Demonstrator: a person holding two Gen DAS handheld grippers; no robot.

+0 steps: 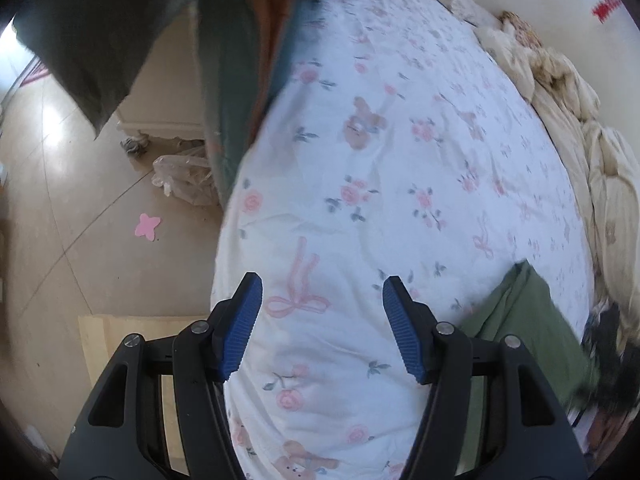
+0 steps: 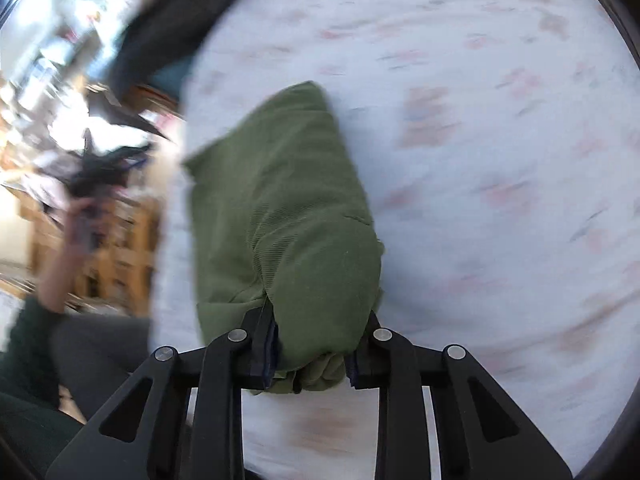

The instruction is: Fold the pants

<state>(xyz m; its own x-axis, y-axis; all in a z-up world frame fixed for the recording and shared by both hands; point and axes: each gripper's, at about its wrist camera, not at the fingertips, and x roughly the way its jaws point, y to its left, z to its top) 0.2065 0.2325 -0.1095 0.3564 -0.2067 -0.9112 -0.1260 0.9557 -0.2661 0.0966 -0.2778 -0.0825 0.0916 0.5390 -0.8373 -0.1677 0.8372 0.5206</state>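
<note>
Right wrist view is blurring badly: right gripper (image 2: pixel 310 354) jaws are clamping the green pants (image 2: pixel 280 216), bunched on the bed (image 2: pixel 480 160). Left gripper (image 1: pixel 322 326) jaws are gaping empty; pants there are cut off by its arm.

R gripper (image 2: pixel 310 354) clamped on green pants (image 2: pixel 280 220), over the bed.

Jaws pinch a bunched end of the folded pants; rest of the fabric lies on the floral bedsheet (image 2: pixel 480 140) twd the bed's L edge. View blurred. Dark garment (image 2: pixel 168 28) at top L, wooden furniture (image 2: pixel 120 240) beyond the edge, a person's arm (image 2: pixel 60 256) at L.
</note>
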